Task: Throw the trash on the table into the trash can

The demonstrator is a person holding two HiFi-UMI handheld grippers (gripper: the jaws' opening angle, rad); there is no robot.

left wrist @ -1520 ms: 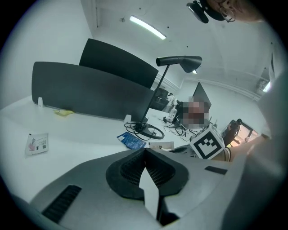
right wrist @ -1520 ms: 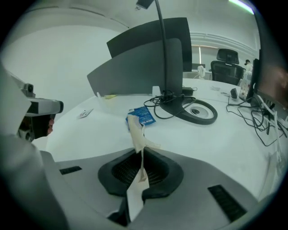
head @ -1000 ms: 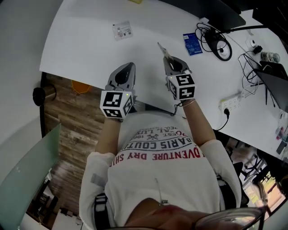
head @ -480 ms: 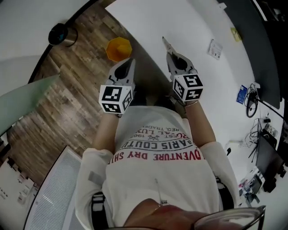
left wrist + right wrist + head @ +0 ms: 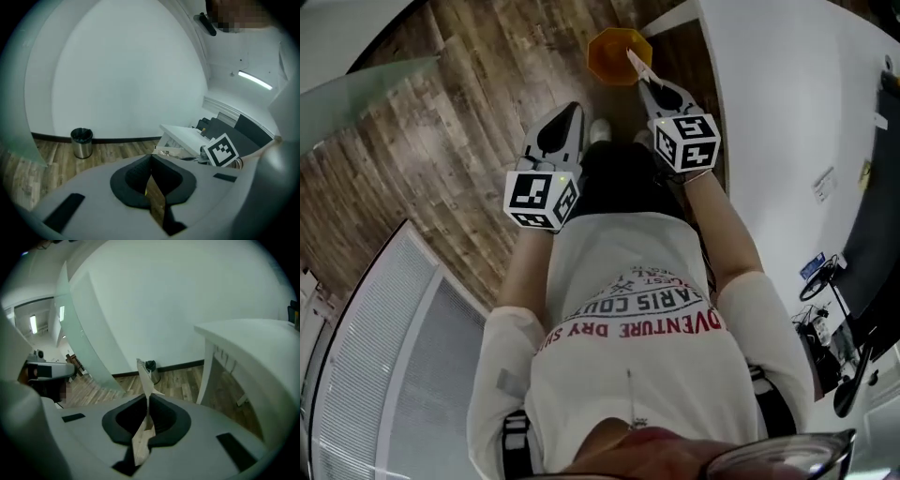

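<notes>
In the head view an orange trash can stands on the wooden floor beside the white table. My right gripper is shut on a thin, flat scrap of wrapper whose tip reaches over the can's near rim. In the right gripper view the same scrap sticks up from the closed jaws of the right gripper. My left gripper hangs over the floor, left of the can; its jaws meet with nothing between them, as the left gripper view shows at the left gripper.
A steel bin stands by the white wall, also seen in the right gripper view as a steel bin. The table's edge and leg lie close on the right. A glass partition stands at the left.
The person has turned away from the table. Both grippers swung from above the tabletop to above the floor, and the orange can now lies just ahead of the right gripper.
</notes>
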